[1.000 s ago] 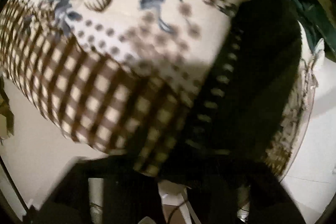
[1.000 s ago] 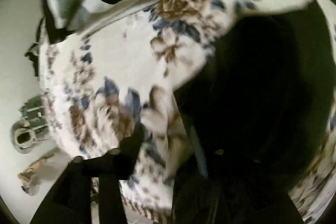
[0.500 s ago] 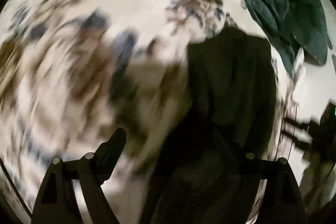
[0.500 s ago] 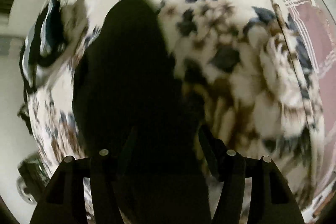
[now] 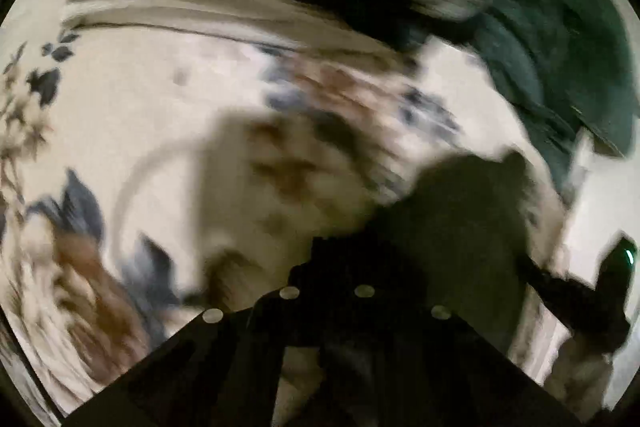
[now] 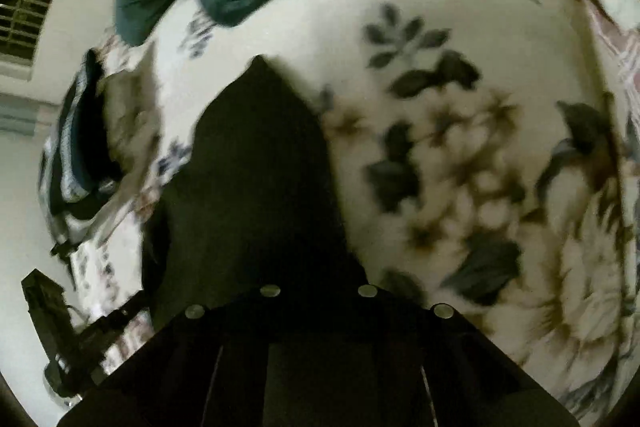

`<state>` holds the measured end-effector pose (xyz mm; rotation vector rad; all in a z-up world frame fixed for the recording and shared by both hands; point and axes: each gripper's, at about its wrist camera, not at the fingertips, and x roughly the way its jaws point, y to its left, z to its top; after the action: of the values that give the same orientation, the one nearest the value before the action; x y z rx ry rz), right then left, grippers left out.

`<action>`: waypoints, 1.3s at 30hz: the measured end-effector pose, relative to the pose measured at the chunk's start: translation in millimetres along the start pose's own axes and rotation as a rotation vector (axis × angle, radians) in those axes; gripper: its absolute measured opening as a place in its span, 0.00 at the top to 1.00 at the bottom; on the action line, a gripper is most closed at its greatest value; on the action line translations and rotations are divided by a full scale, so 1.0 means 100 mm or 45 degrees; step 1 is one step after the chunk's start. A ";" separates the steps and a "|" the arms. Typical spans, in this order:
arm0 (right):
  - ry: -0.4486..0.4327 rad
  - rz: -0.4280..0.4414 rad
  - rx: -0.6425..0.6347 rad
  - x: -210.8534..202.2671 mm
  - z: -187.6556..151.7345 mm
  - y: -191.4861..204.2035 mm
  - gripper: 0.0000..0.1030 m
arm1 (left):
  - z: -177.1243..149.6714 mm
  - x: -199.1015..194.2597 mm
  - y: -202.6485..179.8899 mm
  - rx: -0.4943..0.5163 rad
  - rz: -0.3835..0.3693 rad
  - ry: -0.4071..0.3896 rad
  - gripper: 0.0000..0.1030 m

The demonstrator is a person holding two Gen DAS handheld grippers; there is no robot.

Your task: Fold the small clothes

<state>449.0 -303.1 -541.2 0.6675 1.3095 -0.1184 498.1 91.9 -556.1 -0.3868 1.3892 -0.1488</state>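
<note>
Black garment [image 6: 256, 179]: small, plain dark cloth, no visible pattern. Right wrist view: tapers to pointed upper corner, widens toward lower frame, lower part merging with dark gripper body. Left wrist view: same black garment [image 5: 460, 219] at lower right, blurred, rounded outline. Lies on floral bedspread [image 6: 460, 75]. Fold state cannot be told.

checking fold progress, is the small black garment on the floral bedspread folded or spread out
Cannot tell for sure. The small black garment lies on the floral bedspread tapering to a point, but blur and darkness hide any fold lines or layers.
</note>
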 end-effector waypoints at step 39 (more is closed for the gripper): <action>0.375 -0.176 0.042 -0.71 -3.97 -1.10 0.95 | -3.07 -0.84 0.66 -0.037 0.165 0.222 0.91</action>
<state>42.0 -208.1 -559.1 0.6383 1.6405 -0.1587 175.5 126.3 -540.9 -0.3120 1.5856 -0.0570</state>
